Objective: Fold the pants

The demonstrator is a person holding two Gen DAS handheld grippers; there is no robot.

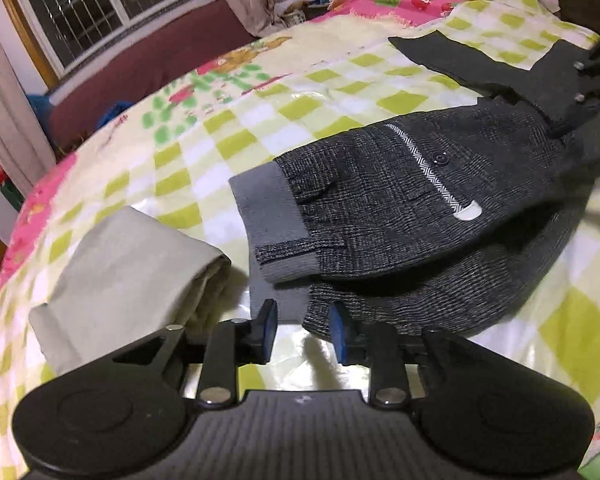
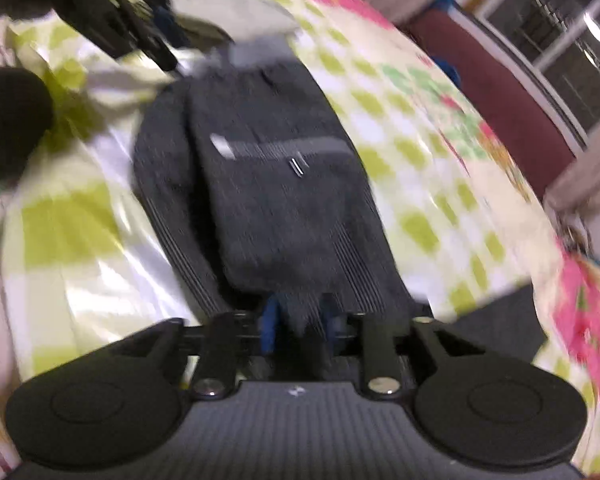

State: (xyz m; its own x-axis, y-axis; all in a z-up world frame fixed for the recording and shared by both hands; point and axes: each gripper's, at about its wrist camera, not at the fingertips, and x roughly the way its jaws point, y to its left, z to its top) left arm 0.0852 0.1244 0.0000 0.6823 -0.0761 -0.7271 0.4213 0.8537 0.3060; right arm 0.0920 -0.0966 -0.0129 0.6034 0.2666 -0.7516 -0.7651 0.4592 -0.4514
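Left gripper (image 1: 303,330), black with blue pads, sits nearest the left wrist lens: jaws parted, pads clear of cloth, the hem of the dark grey tweed-weave pants (image 1: 412,200) just in front of the gap, nothing pinched. Right gripper (image 2: 298,326): jaws part open, a tuft of the pants' lower edge between the pads; blurred frame, so I can't tell if the pads press on it.

The pants lie folded over on the green-and-white checked bedspread (image 1: 260,120), grey ribbed cuff (image 1: 268,208) on top, pocket trim and button facing up. The upper layer sits offset from the layer under it. A folded beige cloth (image 1: 132,264) lies just beside the cuff, left of the left gripper.

Step, as I read it: a fold has been laid and both grippers are at the release point.

Next: pull both clear without dragging the top layer, then square the offset edges or take one more fold. Risk: right pads snagging the cloth.
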